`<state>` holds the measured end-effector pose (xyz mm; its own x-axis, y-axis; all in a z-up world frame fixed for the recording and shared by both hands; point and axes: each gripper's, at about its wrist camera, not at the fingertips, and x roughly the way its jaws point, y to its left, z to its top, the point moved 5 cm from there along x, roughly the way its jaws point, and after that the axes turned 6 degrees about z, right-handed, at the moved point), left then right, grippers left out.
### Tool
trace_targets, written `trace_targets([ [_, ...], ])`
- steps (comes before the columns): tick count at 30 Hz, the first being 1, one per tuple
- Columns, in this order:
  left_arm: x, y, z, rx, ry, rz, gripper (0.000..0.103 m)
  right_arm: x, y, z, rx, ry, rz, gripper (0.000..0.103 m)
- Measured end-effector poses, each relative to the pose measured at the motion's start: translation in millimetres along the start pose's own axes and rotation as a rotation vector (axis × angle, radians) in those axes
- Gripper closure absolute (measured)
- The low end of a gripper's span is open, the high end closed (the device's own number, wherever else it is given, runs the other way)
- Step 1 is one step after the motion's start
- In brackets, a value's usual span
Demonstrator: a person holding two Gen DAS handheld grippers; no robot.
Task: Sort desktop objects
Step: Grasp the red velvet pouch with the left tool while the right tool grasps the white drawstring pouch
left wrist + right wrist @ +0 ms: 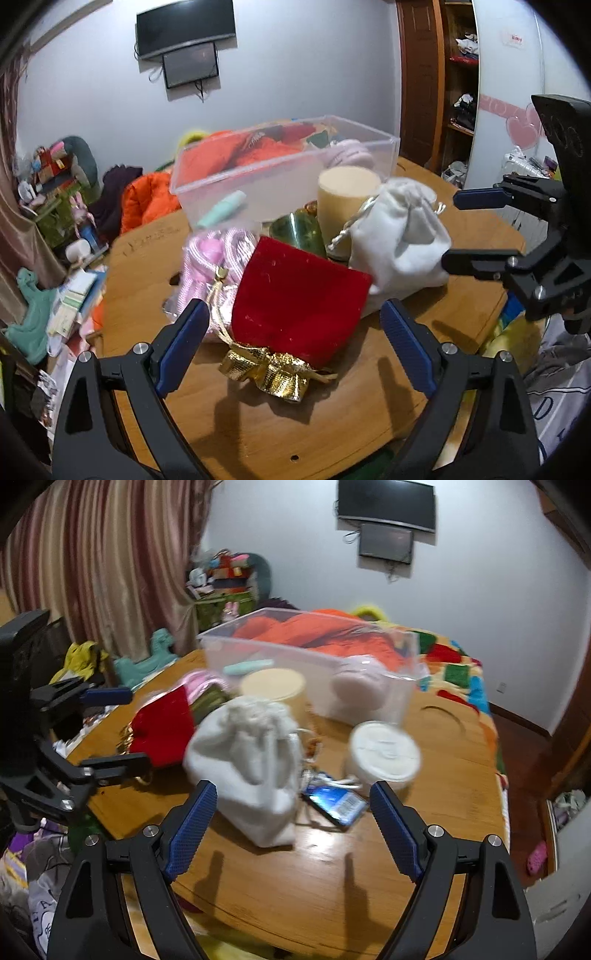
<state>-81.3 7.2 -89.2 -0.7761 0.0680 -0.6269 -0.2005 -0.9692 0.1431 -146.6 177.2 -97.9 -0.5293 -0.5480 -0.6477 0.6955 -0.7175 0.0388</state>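
Observation:
A red velvet pouch (299, 306) with a gold-trimmed mouth lies on the wooden table (332, 413), between and just beyond the fingers of my left gripper (293, 314), which is open and touches nothing. A white drawstring pouch (247, 760) stands just ahead of my right gripper (291, 794), open too, its pads apart from the cloth. In the left wrist view the white pouch (399, 236) sits right of the red one, with my right gripper (452, 229) beside it. The left gripper (136, 731) shows at the left of the right wrist view, next to the red pouch (162, 727).
A clear plastic box (280, 173) holding a mint tube stands at the table's far side. A cream cylinder (347, 199), a green item (295, 232), pink cords (218, 258), a white round tub (384, 753) and a blue packet (336, 801) crowd the middle. A bed lies beyond.

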Motion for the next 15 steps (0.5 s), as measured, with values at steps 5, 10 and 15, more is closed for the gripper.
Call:
trace_targets([
  [5, 9.0, 2.6, -4.2, -0.022, 0.018, -0.017, 0.008, 16.2, 9.7, 2.2, -0.033, 0.028, 0.03, 0.021],
  [10, 8.6, -2.4, -4.7, -0.017, -0.002, -0.022, 0.008, 33.3, 12.6, 3.5, -0.047, 0.065, 0.066, 0.023],
  [15, 9.9, -4.9, -4.1, -0.002, -0.01, -0.011, 0.009, 39.0, 19.4, 4.1, -0.101, 0.069, 0.06, 0.038],
])
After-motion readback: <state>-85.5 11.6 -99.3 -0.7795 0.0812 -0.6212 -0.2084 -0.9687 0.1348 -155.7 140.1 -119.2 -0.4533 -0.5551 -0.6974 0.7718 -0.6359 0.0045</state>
